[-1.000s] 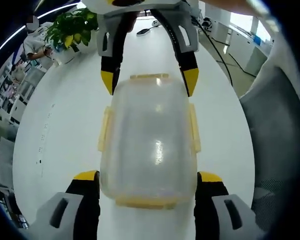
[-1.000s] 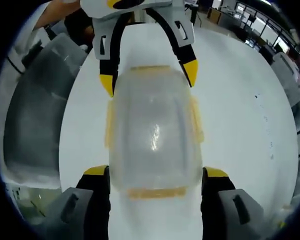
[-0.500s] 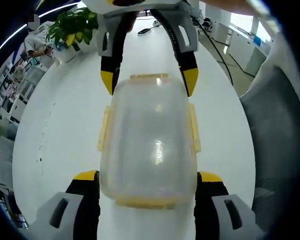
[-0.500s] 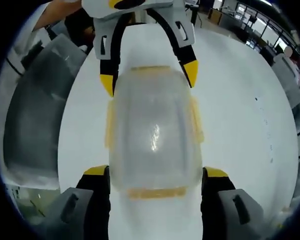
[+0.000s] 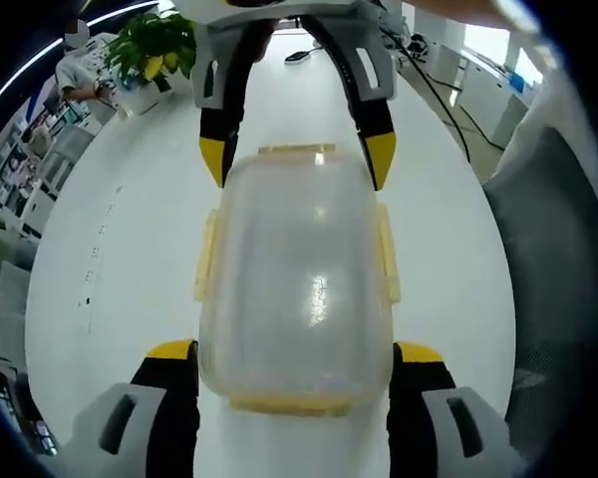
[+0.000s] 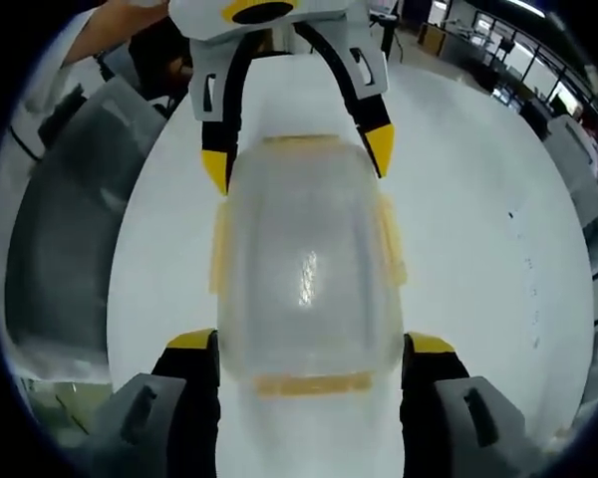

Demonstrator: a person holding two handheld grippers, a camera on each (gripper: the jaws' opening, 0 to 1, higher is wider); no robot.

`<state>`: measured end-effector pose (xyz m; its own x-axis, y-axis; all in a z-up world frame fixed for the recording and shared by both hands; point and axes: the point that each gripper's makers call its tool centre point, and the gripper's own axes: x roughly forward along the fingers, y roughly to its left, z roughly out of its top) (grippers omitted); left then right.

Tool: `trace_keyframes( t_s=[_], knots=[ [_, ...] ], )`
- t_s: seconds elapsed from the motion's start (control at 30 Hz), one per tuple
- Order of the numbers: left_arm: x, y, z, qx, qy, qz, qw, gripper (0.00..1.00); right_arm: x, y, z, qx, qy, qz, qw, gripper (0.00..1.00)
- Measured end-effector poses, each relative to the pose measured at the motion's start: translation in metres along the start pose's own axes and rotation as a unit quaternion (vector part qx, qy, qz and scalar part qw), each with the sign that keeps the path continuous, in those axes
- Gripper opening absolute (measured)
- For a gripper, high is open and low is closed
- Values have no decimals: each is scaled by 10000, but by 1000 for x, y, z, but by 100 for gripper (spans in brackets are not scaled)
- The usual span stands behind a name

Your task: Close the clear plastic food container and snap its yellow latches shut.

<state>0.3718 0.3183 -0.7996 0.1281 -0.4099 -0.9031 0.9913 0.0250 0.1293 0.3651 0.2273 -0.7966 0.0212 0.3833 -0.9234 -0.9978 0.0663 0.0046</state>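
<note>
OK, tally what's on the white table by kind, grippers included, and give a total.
Clear plastic container: 1
Yellow latches visible on it: 4
Grippers, left gripper and right gripper, each straddling one end of the container: 2
Potted plant at the table's far end: 1
Total: 8

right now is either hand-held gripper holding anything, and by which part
Both flank the clear container at opposite ends: left hand-held gripper and right hand-held gripper. Whether the jaws actually clamp it cannot be told.

The food container (image 5: 294, 284) lies on the table (image 5: 120, 259), between the two facing hand-held grippers, a potted plant (image 5: 149, 50) far behind
</note>
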Motion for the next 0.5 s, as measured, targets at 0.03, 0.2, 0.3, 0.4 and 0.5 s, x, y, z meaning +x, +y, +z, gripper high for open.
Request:
trace_keyframes(
  t_s=[0.03, 0.2, 0.3, 0.4, 0.5],
  knots=[
    [-1, 2, -2, -18, -2, 4, 10000, 74, 1, -2, 2, -14, -2, 4, 10000, 71],
    [-2, 11, -8, -45, 20, 14, 10000, 74, 3, -11, 9, -53, -13, 5, 10000, 71],
    [-3, 17, -12, -61, 38, 3, 10000, 75, 5, -19, 13, -68, -21, 4, 10000, 71],
    [-3, 22, -13, -89, 38, -9, 10000, 75, 5, -23, 15, -86, -16, 7, 10000, 71],
    [-2, 27, -14, -111, 41, -31, 9999, 75, 6, -27, 17, -96, -6, 7, 10000, 71]
  ],
)
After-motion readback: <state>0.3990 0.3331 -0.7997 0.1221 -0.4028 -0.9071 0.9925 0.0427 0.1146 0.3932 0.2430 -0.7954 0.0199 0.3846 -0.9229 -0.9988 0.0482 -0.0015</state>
